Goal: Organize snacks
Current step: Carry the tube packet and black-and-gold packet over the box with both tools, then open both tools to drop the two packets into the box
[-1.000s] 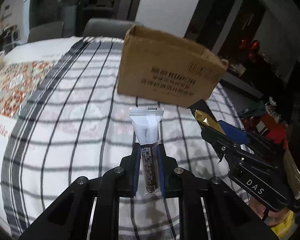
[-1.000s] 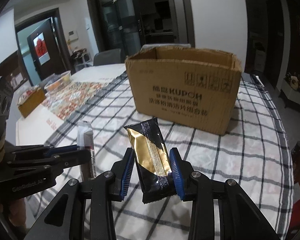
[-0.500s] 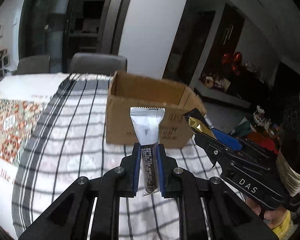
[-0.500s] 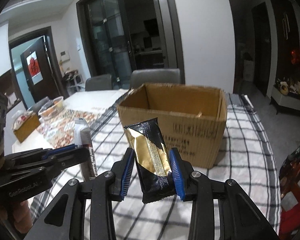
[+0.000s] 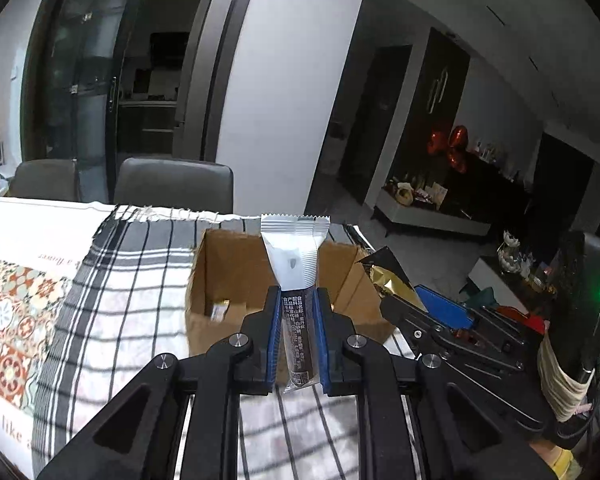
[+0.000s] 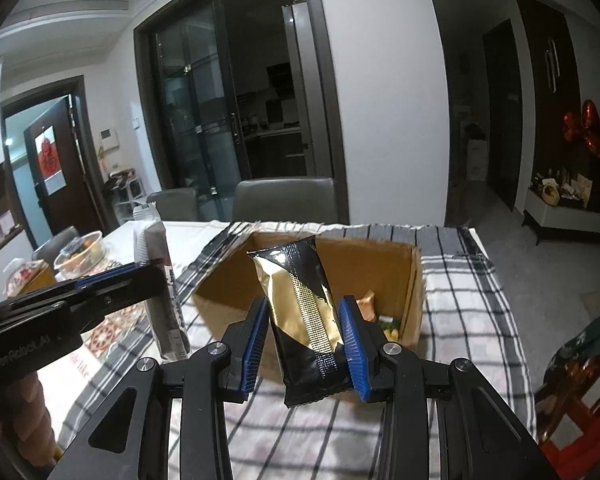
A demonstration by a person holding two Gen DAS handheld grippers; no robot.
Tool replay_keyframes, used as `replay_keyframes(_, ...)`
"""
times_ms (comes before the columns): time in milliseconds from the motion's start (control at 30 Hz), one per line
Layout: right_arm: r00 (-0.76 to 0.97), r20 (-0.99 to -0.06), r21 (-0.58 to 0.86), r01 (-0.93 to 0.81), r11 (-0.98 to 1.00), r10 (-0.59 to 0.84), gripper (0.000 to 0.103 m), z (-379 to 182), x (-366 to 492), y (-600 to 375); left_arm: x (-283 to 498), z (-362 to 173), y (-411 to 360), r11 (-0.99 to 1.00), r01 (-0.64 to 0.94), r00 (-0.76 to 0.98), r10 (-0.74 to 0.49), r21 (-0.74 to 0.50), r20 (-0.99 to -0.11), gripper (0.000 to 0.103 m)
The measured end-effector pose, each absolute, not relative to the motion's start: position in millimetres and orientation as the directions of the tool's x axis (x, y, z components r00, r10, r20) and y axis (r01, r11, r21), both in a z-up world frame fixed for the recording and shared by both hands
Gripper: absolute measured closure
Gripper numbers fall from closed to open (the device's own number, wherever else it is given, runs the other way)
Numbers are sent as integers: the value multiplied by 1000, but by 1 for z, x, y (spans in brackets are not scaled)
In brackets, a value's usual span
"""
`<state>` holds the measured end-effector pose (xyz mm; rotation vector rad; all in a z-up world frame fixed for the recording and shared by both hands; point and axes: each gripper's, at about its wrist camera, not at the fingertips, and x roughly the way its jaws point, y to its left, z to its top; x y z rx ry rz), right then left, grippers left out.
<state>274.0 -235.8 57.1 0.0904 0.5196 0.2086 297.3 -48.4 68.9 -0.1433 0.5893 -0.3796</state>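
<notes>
My left gripper (image 5: 298,300) is shut on a slim white-and-brown snack bar (image 5: 294,256) that stands upright between its blue pads. My right gripper (image 6: 304,308) is shut on a black-and-gold snack packet (image 6: 300,304). Both hang above the near side of an open cardboard box (image 6: 414,280) on the checked tablecloth (image 6: 468,304). A few snacks (image 6: 380,316) lie at the box's bottom. In the left wrist view the right gripper (image 5: 396,292) with its packet (image 5: 384,276) sits to the right; in the right wrist view the left gripper (image 6: 156,276) and bar (image 6: 156,264) sit to the left.
Two grey chairs (image 5: 172,184) stand behind the table. A patterned cloth (image 5: 16,308) covers the table's left part. A bowl of food (image 6: 80,252) and a small box (image 6: 28,276) sit at the far left. Red packages (image 6: 580,380) lie off the table's right edge.
Both grippers have risen with their snacks and come closer to the box. The views now look down into its open top instead of at its printed front.
</notes>
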Motion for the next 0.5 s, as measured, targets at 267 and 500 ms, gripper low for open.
replay_keyframes(267, 846, -496, 114, -159, 981, 194, 65, 51, 312, -243, 351, 57, -60, 919, 326, 755, -393, -220, -525, 86)
replay_keyframes(500, 830, -531, 90, -143, 986, 169, 65, 36, 336, -243, 383, 41, -73, 925, 328, 736, -379, -195, -561, 85)
